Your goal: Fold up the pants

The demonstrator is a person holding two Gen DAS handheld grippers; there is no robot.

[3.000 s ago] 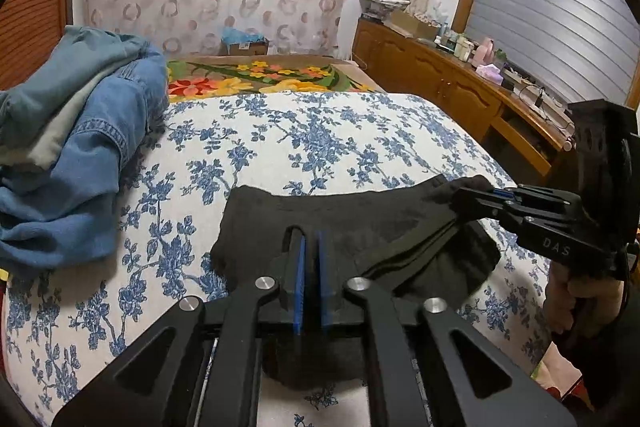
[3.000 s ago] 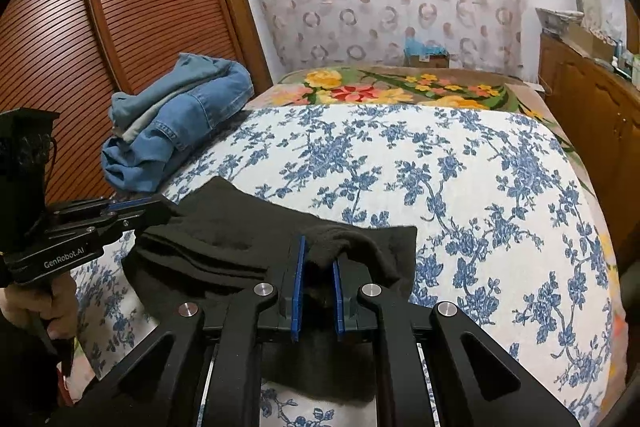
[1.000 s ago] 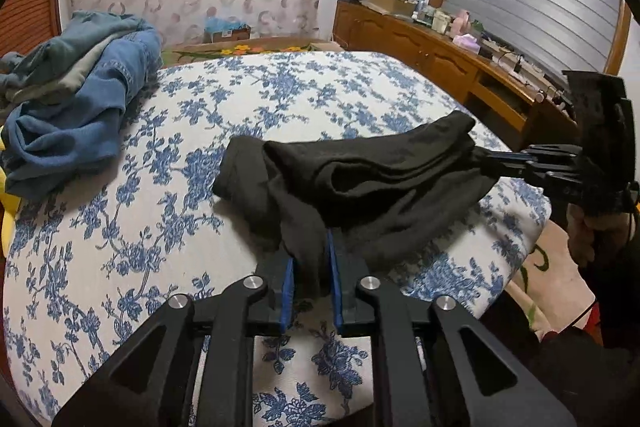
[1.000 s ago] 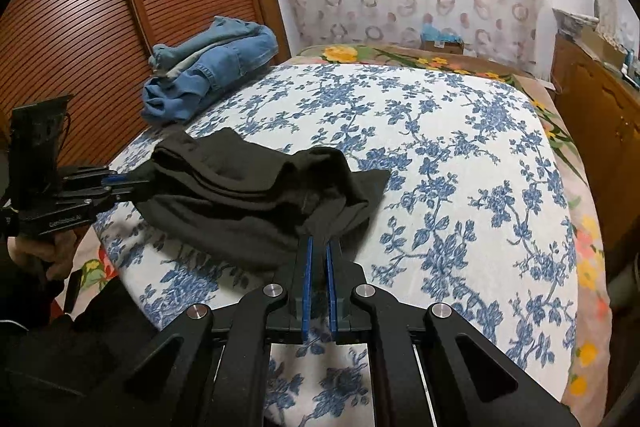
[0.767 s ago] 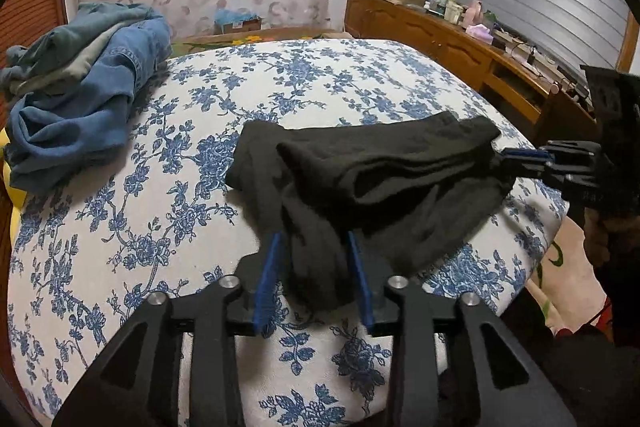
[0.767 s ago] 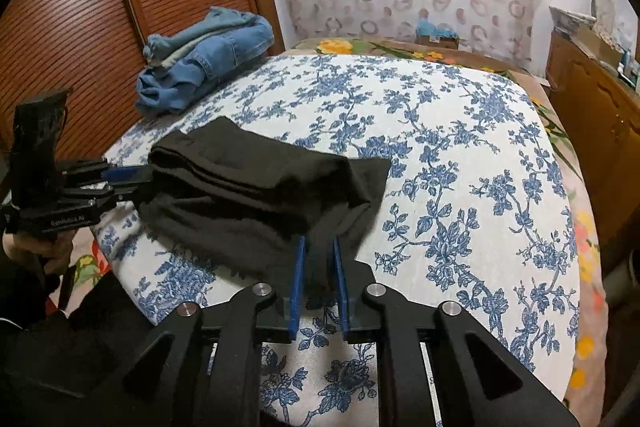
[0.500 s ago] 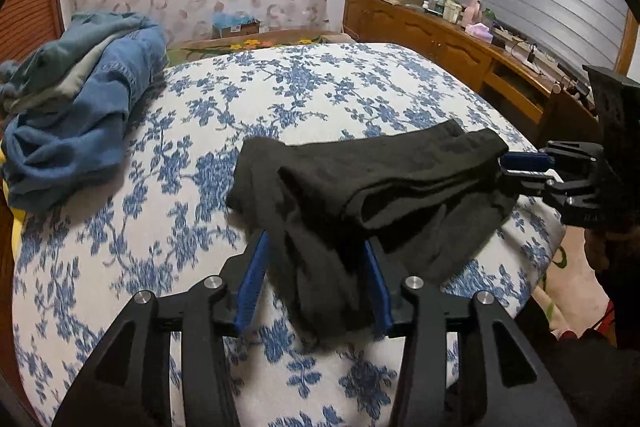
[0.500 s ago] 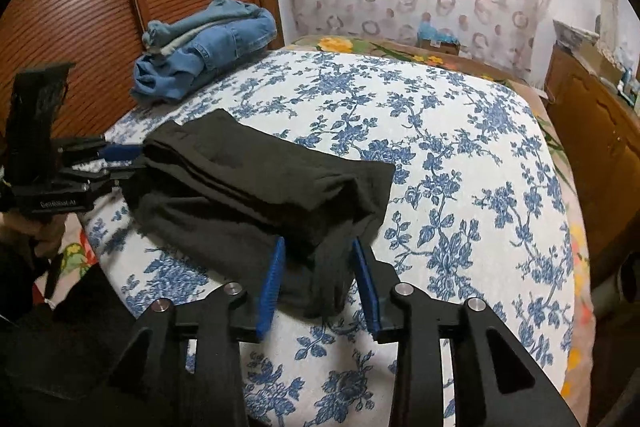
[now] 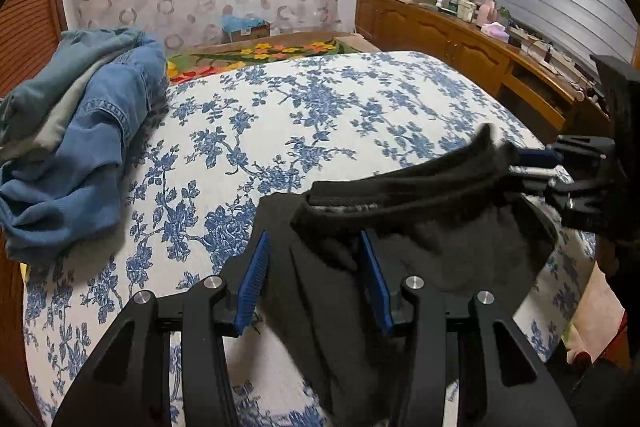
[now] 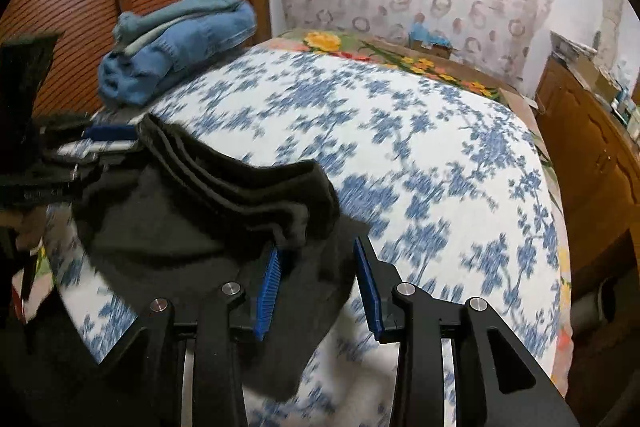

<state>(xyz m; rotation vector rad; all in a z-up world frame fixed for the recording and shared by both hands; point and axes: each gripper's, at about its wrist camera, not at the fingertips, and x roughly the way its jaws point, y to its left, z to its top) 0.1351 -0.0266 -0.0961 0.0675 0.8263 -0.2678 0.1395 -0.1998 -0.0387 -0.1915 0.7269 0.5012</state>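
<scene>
step: folded black pants (image 9: 432, 211) set on bed (image 9: 320, 115) | left gripper (image 9: 316, 279) released | right gripper (image 10: 316, 287) released | next: likely draw both clear without snagging cloth

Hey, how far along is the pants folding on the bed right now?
Done: the black pants lie folded into a layered bundle at the near edge of the floral bedspread. In hand: nothing is gripped; the left gripper and right gripper both stand open, fabric loose between the pads. Left: the heaped jeans look unfolded, perhaps next.
</scene>
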